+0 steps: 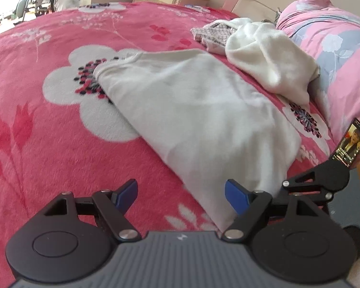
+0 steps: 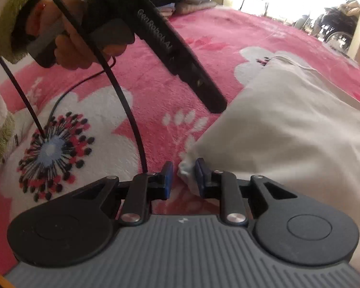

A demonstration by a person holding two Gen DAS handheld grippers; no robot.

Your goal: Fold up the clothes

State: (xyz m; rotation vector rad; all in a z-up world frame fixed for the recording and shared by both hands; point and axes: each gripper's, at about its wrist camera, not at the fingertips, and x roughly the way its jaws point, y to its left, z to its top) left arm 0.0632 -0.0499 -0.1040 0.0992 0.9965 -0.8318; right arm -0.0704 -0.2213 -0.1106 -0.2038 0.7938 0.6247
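- The garment [image 1: 192, 110], off-white and part-folded, lies on the pink blanket [image 1: 48, 144]. Its long axis runs from the near corner by my grippers away toward the flower print on the far side.
- My right gripper [image 2: 184, 175] has its jaws nearly closed, with the garment's near corner [image 2: 186, 168] between the pads. From the bunched cloth I judge it pinched, though the left pad looks slightly apart from it.
- My left gripper [image 1: 181, 195] is wide open and holds nothing. The garment's near edge sits just beside its right pad [image 1: 236, 198], with bare blanket under the left.
- Relation that matters: the cloth extends forward and to the right of the right gripper, so a fold would carry the corner along that axis.
- The right hand is nearer the corner. The left must shift toward the cloth to pin or grasp.
- A pile of clothes [image 1: 264, 52] waits well apart, by the pillow [image 1: 336, 48].
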